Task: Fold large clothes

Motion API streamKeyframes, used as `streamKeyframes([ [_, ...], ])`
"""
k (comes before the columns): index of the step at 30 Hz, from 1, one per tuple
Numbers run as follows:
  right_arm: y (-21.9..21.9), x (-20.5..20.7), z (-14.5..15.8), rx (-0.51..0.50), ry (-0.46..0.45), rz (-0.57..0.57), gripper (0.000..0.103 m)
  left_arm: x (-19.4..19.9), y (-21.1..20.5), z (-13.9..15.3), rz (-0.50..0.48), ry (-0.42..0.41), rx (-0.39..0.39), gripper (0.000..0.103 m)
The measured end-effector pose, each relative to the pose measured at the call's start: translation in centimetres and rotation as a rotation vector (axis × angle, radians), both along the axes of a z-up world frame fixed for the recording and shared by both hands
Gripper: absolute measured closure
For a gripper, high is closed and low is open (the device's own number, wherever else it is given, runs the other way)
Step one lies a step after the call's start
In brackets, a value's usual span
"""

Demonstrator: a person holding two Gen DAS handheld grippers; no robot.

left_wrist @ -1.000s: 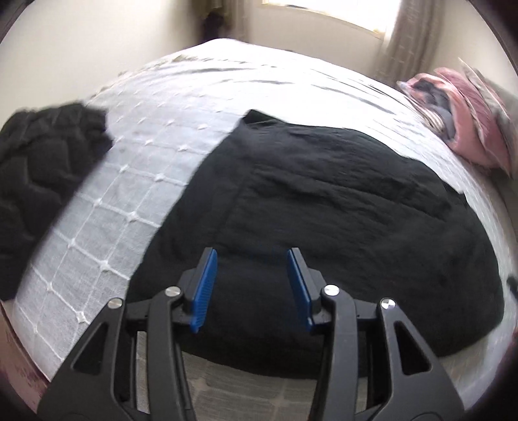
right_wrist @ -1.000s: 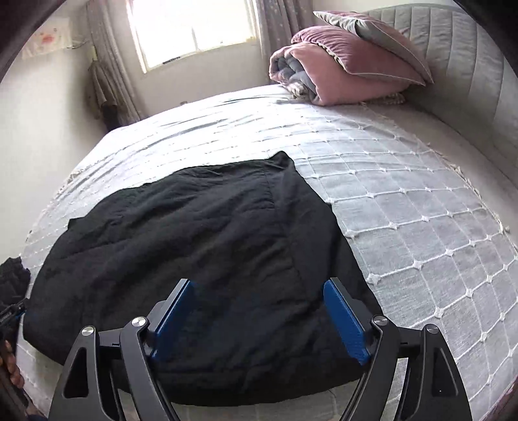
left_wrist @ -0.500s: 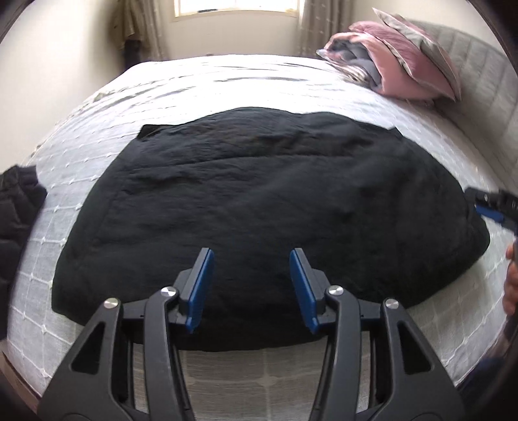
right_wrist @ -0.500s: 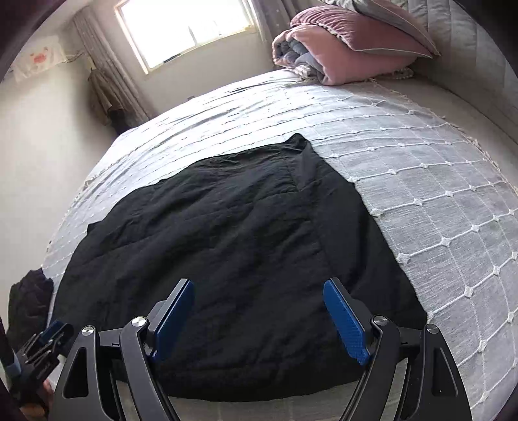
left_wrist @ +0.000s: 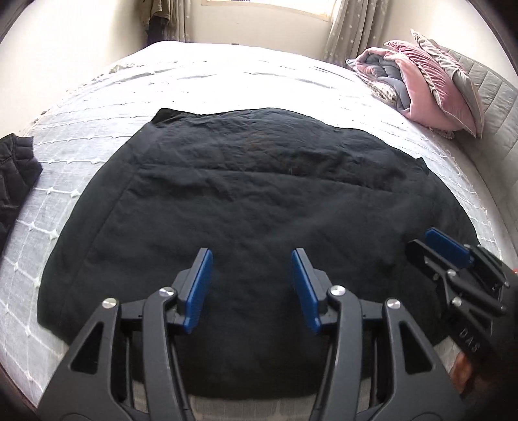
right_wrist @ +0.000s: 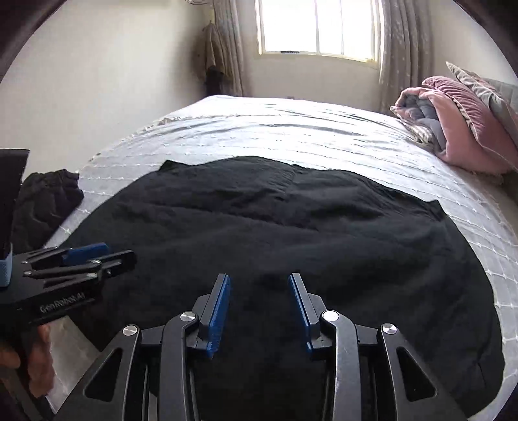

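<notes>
A large black garment (left_wrist: 259, 194) lies spread flat on the white quilted bed (left_wrist: 226, 84); it also shows in the right wrist view (right_wrist: 307, 233). My left gripper (left_wrist: 251, 285) is open and empty, hovering above the garment's near edge. My right gripper (right_wrist: 259, 307) is open and empty, with a narrower gap, also above the near edge. The right gripper shows at the right of the left wrist view (left_wrist: 453, 265). The left gripper shows at the left of the right wrist view (right_wrist: 77, 259).
A second black quilted garment (left_wrist: 16, 175) lies bunched at the bed's left edge. Pink and grey bedding with pillows (left_wrist: 430, 87) is stacked at the far right by the headboard. A window (right_wrist: 317, 29) and curtains stand behind the bed.
Both views have swung to face across the bed toward the window. My right gripper's jaws have narrowed. The two grippers have come side by side over the garment's near edge.
</notes>
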State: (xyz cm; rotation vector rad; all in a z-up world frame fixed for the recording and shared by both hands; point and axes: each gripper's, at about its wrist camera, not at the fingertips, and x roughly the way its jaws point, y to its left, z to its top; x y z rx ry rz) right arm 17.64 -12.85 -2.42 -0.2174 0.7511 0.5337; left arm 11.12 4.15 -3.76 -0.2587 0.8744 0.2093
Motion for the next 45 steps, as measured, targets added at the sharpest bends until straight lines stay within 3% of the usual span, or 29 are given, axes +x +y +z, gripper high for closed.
streamKeyframes([
  [2,1.3,1.0,-1.1,-0.028,0.020,0.012,0.065,1.4,1.0,-1.1,-0.008,0.055,-0.003,0.048],
  [4,1.8,2.3,-2.7,-0.130,0.026,0.008,0.065,2.2,2.8,-2.0,0.006,0.082,-0.034,0.048],
  [8,-2.0,5.8,-3.4,-0.218,-0.003,-0.085,0.059,2.4,5.9,-2.1,0.069,0.083,-0.052,0.048],
  [13,-12.0,10.9,-3.8,-0.101,0.167,-0.385,0.054,2.3,8.0,-1.9,0.096,0.091,-0.110,0.048],
  [15,-15.0,11.8,-3.4,-0.057,0.198,-0.503,0.054,2.4,8.7,-1.5,0.122,0.092,-0.149,0.048],
  [17,-15.3,11.6,-2.7,-0.043,0.192,-0.548,0.053,3.1,8.4,-0.8,0.095,0.062,-0.222,0.048],
  [20,-10.7,10.5,-1.2,0.000,0.153,-0.382,0.053,5.3,6.5,0.4,0.004,0.006,-0.242,0.048],
  [23,-4.1,9.5,-0.4,-0.027,0.102,-0.193,0.053,8.0,5.1,-0.1,-0.046,0.043,-0.207,0.047],
  [26,1.7,9.8,-0.3,-0.050,0.087,-0.059,0.053,9.8,5.8,-1.4,-0.026,0.077,-0.228,0.047],
  [29,5.0,11.9,-1.1,-0.056,0.092,-0.035,0.053,10.6,8.0,-1.8,0.032,0.054,-0.227,0.047],
  [32,5.1,15.5,-3.1,-0.080,0.168,-0.086,0.053,10.3,10.5,-2.2,0.102,0.040,-0.240,0.047],
  [34,3.1,17.1,-3.7,-0.060,0.187,-0.126,0.052,9.6,12.1,-2.3,0.139,0.016,-0.263,0.047],
  [36,-0.5,18.0,-3.7,-0.056,0.180,-0.203,0.052,9.0,13.5,-2.5,0.148,-0.013,-0.346,0.047],
  [38,-4.7,18.4,-3.4,-0.093,0.167,-0.304,0.043,8.8,14.0,-2.7,0.177,-0.017,-0.356,0.047],
  [42,-14.6,19.0,-3.4,-0.087,0.187,-0.543,0.042,8.2,14.5,-2.7,0.204,-0.033,-0.357,0.047],
  [45,-20.5,17.9,-2.5,0.116,0.240,-0.627,0.043,7.4,14.8,-2.5,0.249,-0.024,-0.334,0.047],
])
